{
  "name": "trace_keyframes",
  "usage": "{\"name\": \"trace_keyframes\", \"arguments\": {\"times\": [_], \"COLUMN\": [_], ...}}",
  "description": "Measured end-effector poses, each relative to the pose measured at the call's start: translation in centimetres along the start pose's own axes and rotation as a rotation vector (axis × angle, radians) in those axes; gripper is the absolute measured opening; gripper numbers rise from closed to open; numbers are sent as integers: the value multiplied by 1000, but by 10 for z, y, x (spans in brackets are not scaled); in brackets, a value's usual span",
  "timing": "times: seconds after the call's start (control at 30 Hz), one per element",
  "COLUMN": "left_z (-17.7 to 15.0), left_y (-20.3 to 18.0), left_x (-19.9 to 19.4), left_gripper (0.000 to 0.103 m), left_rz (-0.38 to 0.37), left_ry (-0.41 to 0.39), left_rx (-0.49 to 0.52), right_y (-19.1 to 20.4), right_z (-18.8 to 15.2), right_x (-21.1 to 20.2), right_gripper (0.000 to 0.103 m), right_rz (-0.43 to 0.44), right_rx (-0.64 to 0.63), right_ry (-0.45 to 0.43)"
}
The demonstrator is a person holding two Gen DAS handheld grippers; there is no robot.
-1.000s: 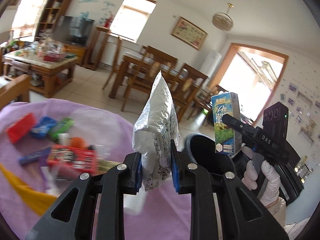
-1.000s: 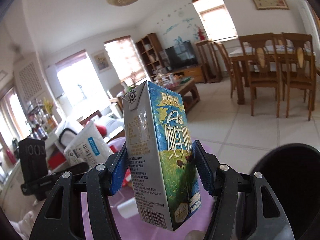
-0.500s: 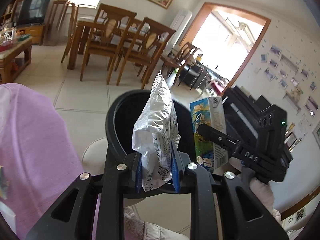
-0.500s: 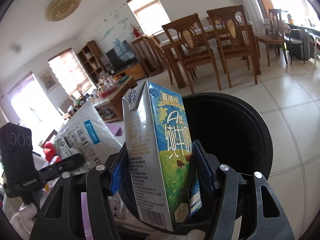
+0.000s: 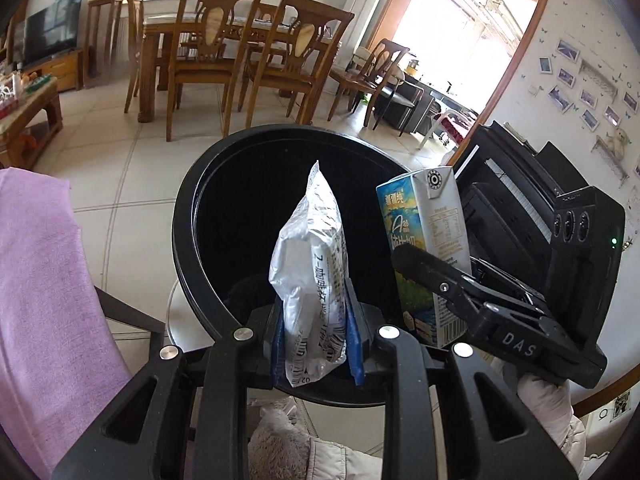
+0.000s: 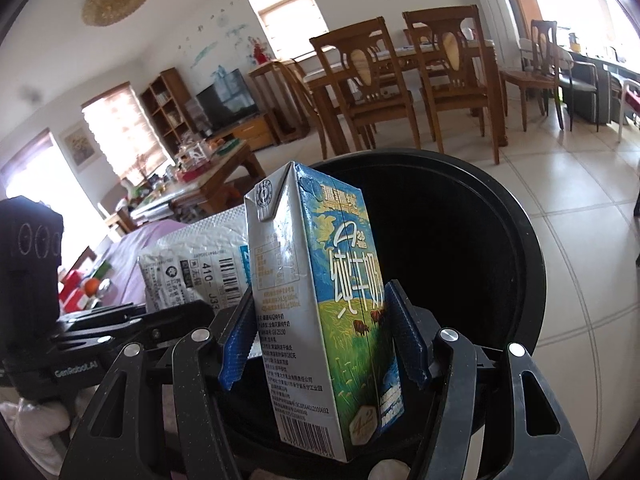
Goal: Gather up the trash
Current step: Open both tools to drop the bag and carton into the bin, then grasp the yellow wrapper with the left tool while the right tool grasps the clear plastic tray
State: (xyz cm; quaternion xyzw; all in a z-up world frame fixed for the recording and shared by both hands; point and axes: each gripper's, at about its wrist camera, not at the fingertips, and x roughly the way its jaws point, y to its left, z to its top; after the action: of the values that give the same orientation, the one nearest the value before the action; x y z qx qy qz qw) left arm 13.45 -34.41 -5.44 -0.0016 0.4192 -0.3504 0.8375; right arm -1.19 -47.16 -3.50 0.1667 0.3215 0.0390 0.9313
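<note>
My left gripper [image 5: 316,344] is shut on a crumpled silver-white plastic packet [image 5: 310,268] and holds it upright over the near rim of a round black trash bin [image 5: 208,184]. My right gripper [image 6: 322,344] is shut on a blue and green milk carton [image 6: 328,292], held upright over the same bin [image 6: 460,240]. The carton [image 5: 430,232] and right gripper show at the right of the left wrist view, close beside the packet. The packet [image 6: 200,264] shows left of the carton in the right wrist view.
A purple-covered table [image 5: 36,280] lies to the left, with several packets [image 6: 84,284] on it. Wooden dining chairs [image 5: 208,52] and a table stand beyond the bin on a tiled floor. A black piano [image 5: 520,184] is at the right.
Both grippers swung from the purple table to above the black bin, still holding the packet and the carton. The bin now fills the middle of both views.
</note>
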Motion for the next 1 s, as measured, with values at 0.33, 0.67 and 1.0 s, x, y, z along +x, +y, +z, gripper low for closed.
{"name": "trace_keyframes", "arguments": {"times": [0.33,0.67,1.0], "left_z": [-6,-19,-54], "left_y": [-4,-8,23], "left_x": [-6,-57,-158], "left_gripper": [30,71,98], "left_rz": [20,31,125], "left_ry": [5,-122,-333], "left_rx": [-9,31,-36], "right_y": [1,8,99], "right_z": [3,1,-3], "right_x": [4,-5,-40], "right_gripper": [62,76,98], "right_rz": [-13,0,63], "right_rx": [-2,11,-200], "right_ry": [-11,-38,-210]}}
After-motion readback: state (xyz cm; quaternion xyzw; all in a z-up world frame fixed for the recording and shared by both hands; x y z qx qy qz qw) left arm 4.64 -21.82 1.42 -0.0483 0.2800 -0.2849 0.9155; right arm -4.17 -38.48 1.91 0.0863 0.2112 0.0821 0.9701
